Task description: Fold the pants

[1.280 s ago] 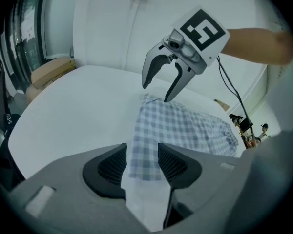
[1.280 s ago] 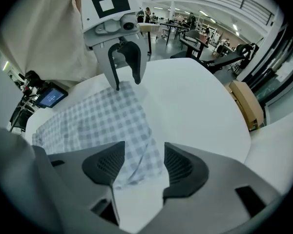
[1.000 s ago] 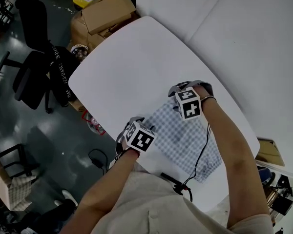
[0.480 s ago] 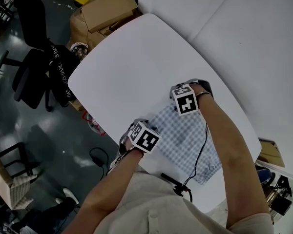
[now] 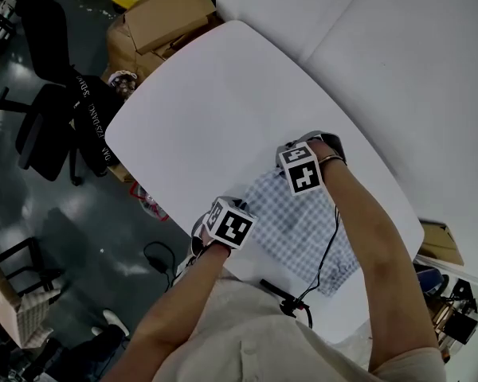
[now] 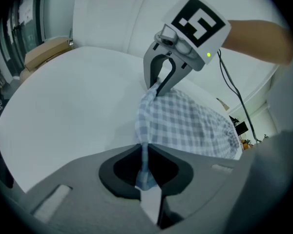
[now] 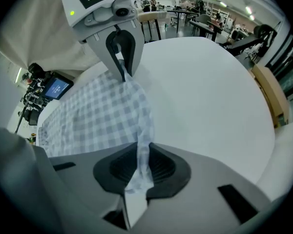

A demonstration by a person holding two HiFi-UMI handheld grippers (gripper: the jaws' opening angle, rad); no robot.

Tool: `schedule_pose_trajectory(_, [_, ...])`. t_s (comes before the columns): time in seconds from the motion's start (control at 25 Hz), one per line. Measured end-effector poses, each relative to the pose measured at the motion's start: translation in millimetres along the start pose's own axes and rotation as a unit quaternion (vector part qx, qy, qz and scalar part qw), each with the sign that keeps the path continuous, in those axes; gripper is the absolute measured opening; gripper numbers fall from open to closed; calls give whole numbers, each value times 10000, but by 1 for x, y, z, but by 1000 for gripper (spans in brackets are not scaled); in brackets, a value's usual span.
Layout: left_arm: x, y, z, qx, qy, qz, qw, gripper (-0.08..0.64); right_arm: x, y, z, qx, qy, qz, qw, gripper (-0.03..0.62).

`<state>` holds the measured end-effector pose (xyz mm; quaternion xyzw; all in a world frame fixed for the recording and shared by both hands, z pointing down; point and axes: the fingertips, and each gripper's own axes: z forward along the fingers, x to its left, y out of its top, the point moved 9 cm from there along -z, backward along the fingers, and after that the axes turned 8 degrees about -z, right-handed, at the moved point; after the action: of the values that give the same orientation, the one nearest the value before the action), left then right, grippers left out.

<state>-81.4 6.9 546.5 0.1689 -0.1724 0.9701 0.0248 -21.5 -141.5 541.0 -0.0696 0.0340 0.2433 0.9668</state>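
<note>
Blue-and-white checked pants (image 5: 307,231) lie flat on the white table (image 5: 215,102), near the person. My left gripper (image 5: 237,204) holds the near corner of their left edge, and my right gripper (image 5: 290,156) holds the far corner. Both sets of jaws have just been closing with the cloth between them. In the left gripper view the pants (image 6: 185,121) rise in a thin fold into my left gripper (image 6: 145,173), with the right gripper (image 6: 158,87) pinching beyond. In the right gripper view the pants (image 7: 102,116) run into my right gripper (image 7: 140,172), with the left gripper (image 7: 123,72) opposite.
A black cable (image 5: 328,241) crosses the pants toward the person's body. Cardboard boxes (image 5: 163,22) and a black office chair (image 5: 52,126) stand on the floor to the left of the table. The table's near edge (image 5: 247,273) is close to the pants.
Both hands have stayed almost still at the pants' left edge. The head view has shifted slightly.
</note>
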Motion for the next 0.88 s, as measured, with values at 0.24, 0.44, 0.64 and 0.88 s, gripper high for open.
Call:
schedule_pose_trajectory(0.24, [16,9,-29,-197,309,195,9991,41,-13,7,-29,-256,-790,233,9963,60])
schedule_pose_trajectory(0.44, [39,32,-83,-586,950,660,9916,41,-37,19,-73,-564,-1775,399,9817,60])
schedule_pose_trajectory(0.64, [42,49,-127,-803,1259,907,9846,41,-42,31,-108,-601,-2398,254,9686,60])
schedule_pose_trajectory(0.88, [6,45,-153,-984,1264,1319,9782,41,-9,33,-138,-636,-2869,179,9557,61])
